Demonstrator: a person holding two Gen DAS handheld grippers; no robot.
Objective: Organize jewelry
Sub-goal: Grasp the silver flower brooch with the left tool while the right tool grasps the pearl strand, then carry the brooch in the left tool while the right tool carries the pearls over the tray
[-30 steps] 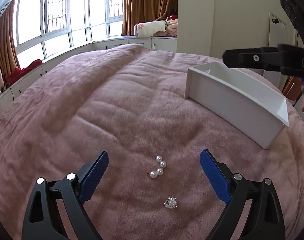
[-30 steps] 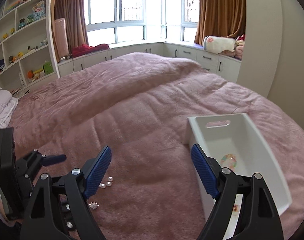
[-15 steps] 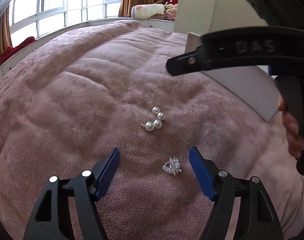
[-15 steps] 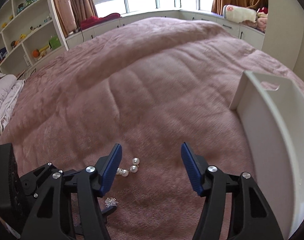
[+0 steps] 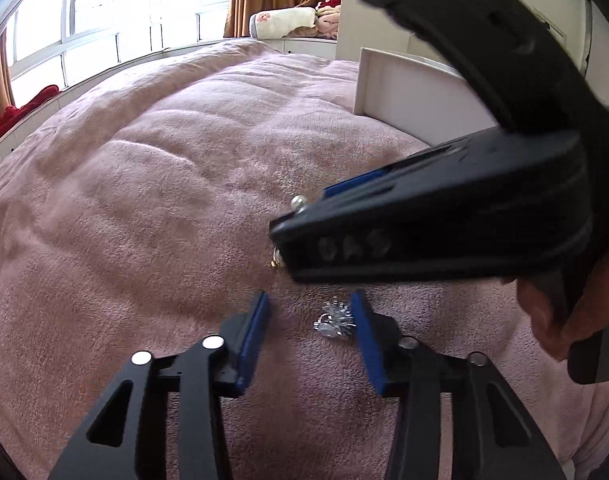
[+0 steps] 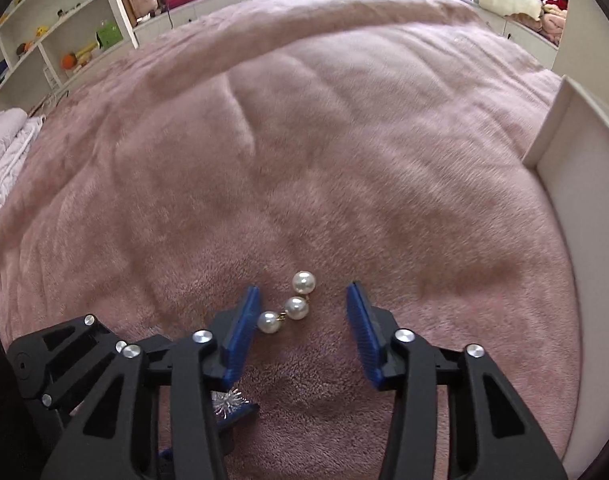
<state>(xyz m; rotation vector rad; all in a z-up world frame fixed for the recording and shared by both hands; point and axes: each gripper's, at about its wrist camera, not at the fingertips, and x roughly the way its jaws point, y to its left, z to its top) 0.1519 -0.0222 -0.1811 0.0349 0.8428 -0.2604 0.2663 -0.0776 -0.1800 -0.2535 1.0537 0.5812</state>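
Pearl drop earring (image 6: 292, 305) of three white beads is lying on the pink plush blanket (image 6: 304, 140), between the spread blue pads of the right gripper (image 6: 303, 326). From the left wrist view that gripper's black body is hiding nearly all of it. Spiky silver earring (image 5: 334, 320) is sitting inside the released left gripper (image 5: 310, 330), touching its right pad. White plastic bin (image 6: 576, 168) is being cut off at the frame edge.

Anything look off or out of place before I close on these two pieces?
Nothing damaged or spilled. The pearl earring and the spiky silver brooch lie loose on the pink blanket, outside the white bin. Both sit off-centre: the pearls hug the right tongs' left finger, the brooch the left tongs' right finger.
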